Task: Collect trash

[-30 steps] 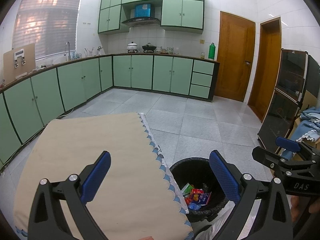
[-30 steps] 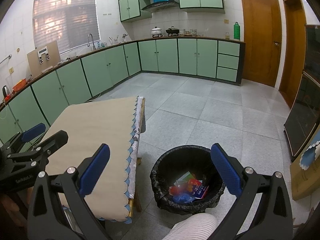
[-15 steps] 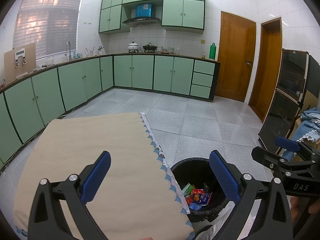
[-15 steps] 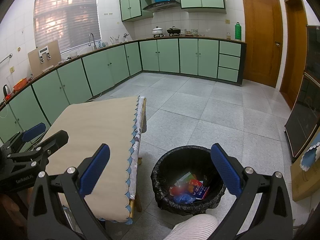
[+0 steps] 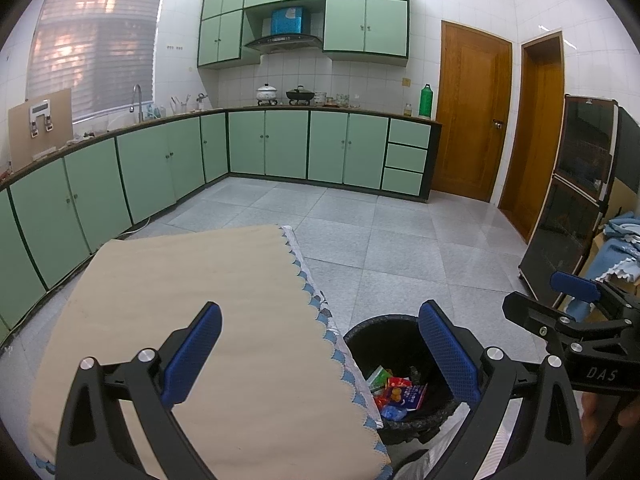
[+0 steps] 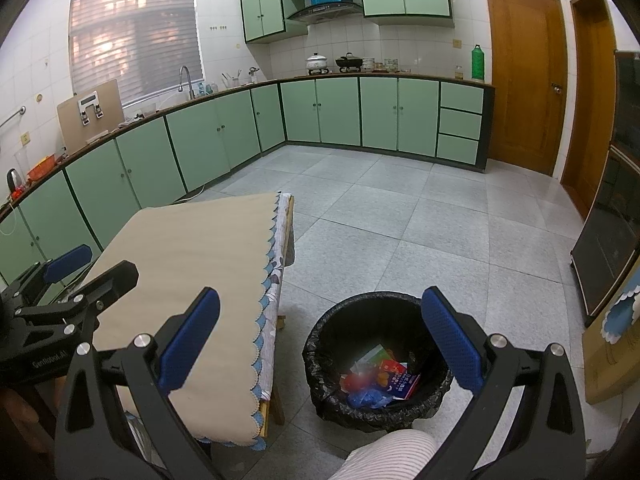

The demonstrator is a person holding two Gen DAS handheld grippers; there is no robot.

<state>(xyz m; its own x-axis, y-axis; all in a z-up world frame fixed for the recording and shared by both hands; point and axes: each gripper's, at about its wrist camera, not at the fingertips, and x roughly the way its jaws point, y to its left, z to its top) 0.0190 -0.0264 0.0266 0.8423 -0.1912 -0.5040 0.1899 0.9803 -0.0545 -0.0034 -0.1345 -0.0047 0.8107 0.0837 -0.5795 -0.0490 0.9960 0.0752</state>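
A: Edges and free room, quick?
B: The counter (image 5: 168, 304), under a beige cloth (image 6: 192, 256), has its scalloped blue trim (image 5: 320, 312) running from 12 down to 5 o'clock in the left wrist view. Past that edge the tiled floor (image 6: 420, 216) lies open out to the green cabinets (image 6: 340, 112) at 12 and the wooden door (image 6: 520, 80) at 1 o'clock. A dark glass cabinet (image 5: 576, 216) stands at 3 o'clock.

A: Where's the trash against the grippers?
B: The trash bin (image 6: 320, 360) sits on the floor just beside the counter's right edge. In the right wrist view it is at 6 o'clock, low between the two fingers and nearer the right one. The left hand-held gripper (image 5: 320, 356) hangs over the cloth edge, with the bin at its 5 o'clock. In that view the right hand-held gripper (image 5: 576, 300) shows at 3 o'clock; in its own view it is (image 6: 316, 344), with the left one at 8 o'clock.

A: Gripper states?
B: Both spread wide, blue pads (image 6: 448, 340) far apart, nothing between them.

A: Trash look?
B: Black liner bag over the bin's rim. Inside, crumpled wrappers (image 6: 384, 376): red, green, orange and blue, plus a printed packet. They lie on the bottom, apart from both grippers.

A: Anything else?
B: Striped fabric (image 6: 392, 456), part of the person, at 6 o'clock under the right gripper.
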